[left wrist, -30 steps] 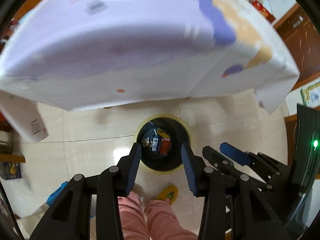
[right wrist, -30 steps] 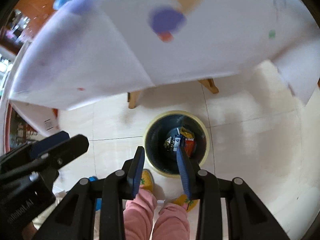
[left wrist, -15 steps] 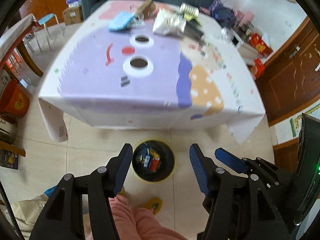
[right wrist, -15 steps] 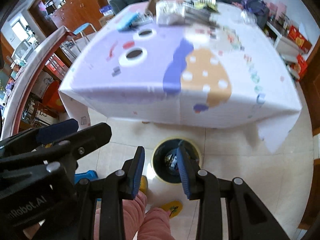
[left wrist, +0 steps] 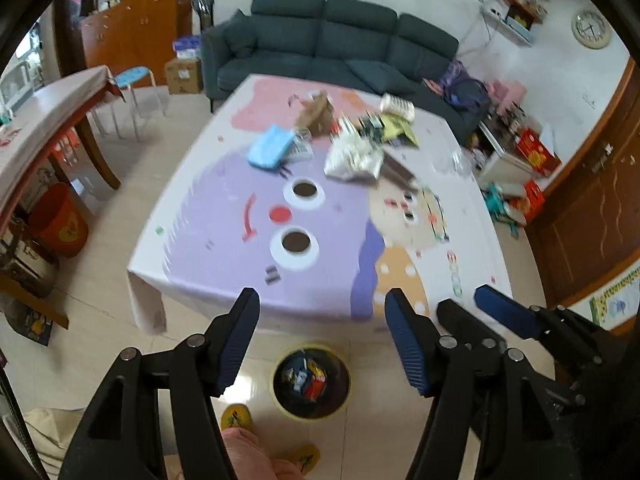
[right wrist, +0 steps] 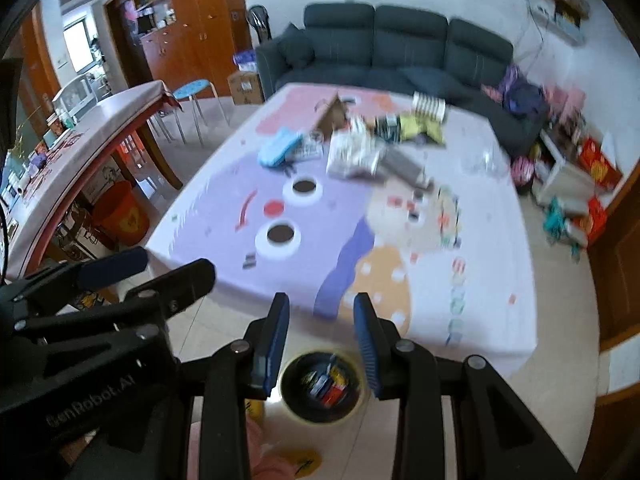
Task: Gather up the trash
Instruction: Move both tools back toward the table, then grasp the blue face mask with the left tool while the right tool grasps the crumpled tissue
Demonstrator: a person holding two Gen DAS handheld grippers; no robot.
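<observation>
Both grippers hang high above the floor, tilted down over the near edge of a surface (left wrist: 224, 216) covered with a cartoon-print cloth in lilac, pink and orange. The left gripper (left wrist: 322, 342) has nothing between its fingers and its jaws are opening; the right gripper (right wrist: 322, 344) stands partly open with nothing between its fingers either. On the floor just in front of the surface's near edge stands a dark trash bin (left wrist: 311, 385) with a yellow rim, and colourful wrappers lie inside it; in the right wrist view the same bin (right wrist: 323, 388) shows between the right gripper's fingers. The trash (left wrist: 360, 140) lies in a loose heap at the far end of the surface: a light blue pack (left wrist: 270, 147), a brown paper bag (left wrist: 316, 110), a crinkled white and silver bag (left wrist: 352, 158), a yellow-green packet (left wrist: 396, 128) and a striped white item (left wrist: 397, 106), all blurred. The near half of the surface is bare cloth. Beyond the far end stands a dark sofa (left wrist: 332, 40). To the left are a blue stool (left wrist: 134, 76), a second cloth-covered table (left wrist: 44, 120) and an orange bucket (left wrist: 60, 220) beneath it; on the right, boxes and toys clutter the floor by a wooden door (left wrist: 592, 216). A pink trouser leg (left wrist: 248, 454) and yellow slippers (left wrist: 236, 416) show below the grippers.
</observation>
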